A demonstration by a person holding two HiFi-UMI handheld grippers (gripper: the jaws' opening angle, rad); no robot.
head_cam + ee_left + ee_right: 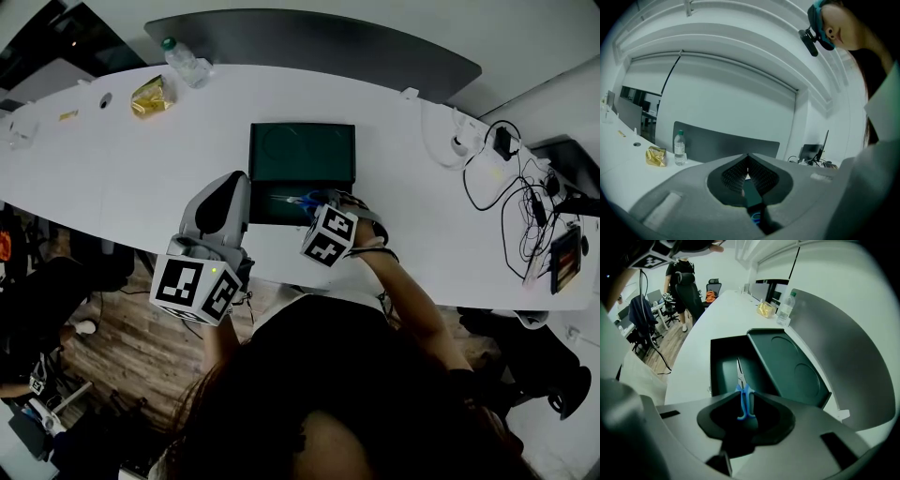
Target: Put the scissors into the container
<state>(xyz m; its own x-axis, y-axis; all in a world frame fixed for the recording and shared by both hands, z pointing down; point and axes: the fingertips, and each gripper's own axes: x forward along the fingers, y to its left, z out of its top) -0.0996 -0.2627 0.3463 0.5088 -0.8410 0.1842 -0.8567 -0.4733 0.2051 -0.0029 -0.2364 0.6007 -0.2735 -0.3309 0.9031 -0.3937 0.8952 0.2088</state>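
Scissors, blue loop handles, slim steel blades closed, laid flat in dark green container near counter's front edge, right tongs released above, left tongs clenched.

— How does the feed look on your end?

— Dim, with a cold grey-green cast. In my head view the white counter is the brightest surface. Light falls evenly from overhead, so shadows are soft. The floor and the person's dark clothing at the bottom sink nearly to black.

— Any distortion?

— Plenty. Both gripper views are fisheye: straight lines bow, and black corners ring each picture. In the left gripper view the wall glows pale and washed out. The hollow between the right claw's jaws is lost in shadow for me, and its grey shell close to the lens looks soft, out of focus.
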